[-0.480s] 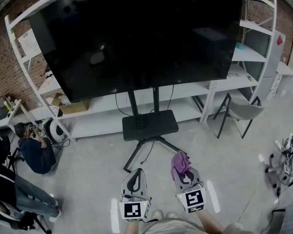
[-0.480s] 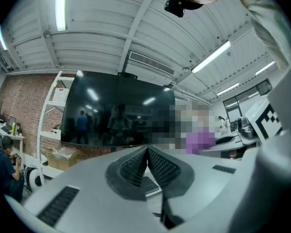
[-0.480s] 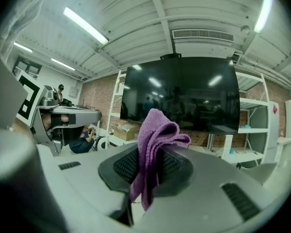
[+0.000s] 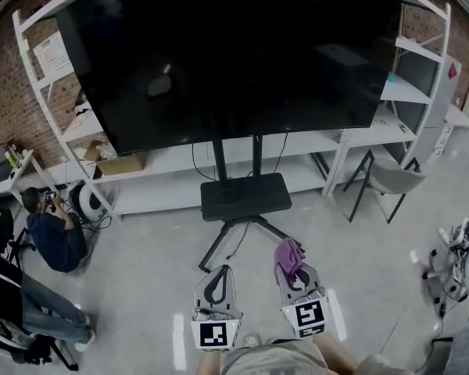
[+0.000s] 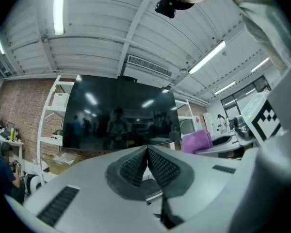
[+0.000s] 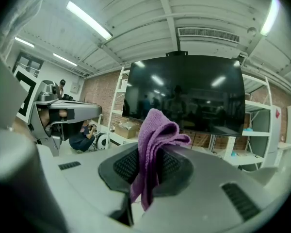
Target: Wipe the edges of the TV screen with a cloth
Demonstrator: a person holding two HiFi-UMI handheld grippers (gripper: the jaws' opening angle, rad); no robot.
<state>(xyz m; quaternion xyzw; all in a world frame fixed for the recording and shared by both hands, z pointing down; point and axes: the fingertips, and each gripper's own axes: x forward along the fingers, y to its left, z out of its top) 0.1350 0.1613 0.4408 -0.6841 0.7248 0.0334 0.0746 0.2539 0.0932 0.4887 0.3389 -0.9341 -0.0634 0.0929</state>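
A large black TV screen (image 4: 227,53) stands on a black wheeled stand (image 4: 242,198) ahead of me; it also fills the middle of the left gripper view as the TV screen (image 5: 119,113) and of the right gripper view as the TV screen (image 6: 189,93). My right gripper (image 4: 291,270) is shut on a folded purple cloth (image 4: 288,258), whose cloth (image 6: 153,149) sticks up between the jaws. My left gripper (image 4: 214,278) is shut with nothing in it; its jaws meet in a thin line. Both grippers hang low, well short of the screen.
White shelving (image 4: 422,69) runs behind the TV against a brick wall. A grey chair (image 4: 387,180) stands at the right. A person (image 4: 55,237) crouches at the left near a desk; another person's legs (image 4: 23,303) show lower left. Equipment (image 4: 461,260) sits at the far right.
The view has shifted slightly, so the TV and stand appear a bit closer and further right. Both grippers keep their hold and place.
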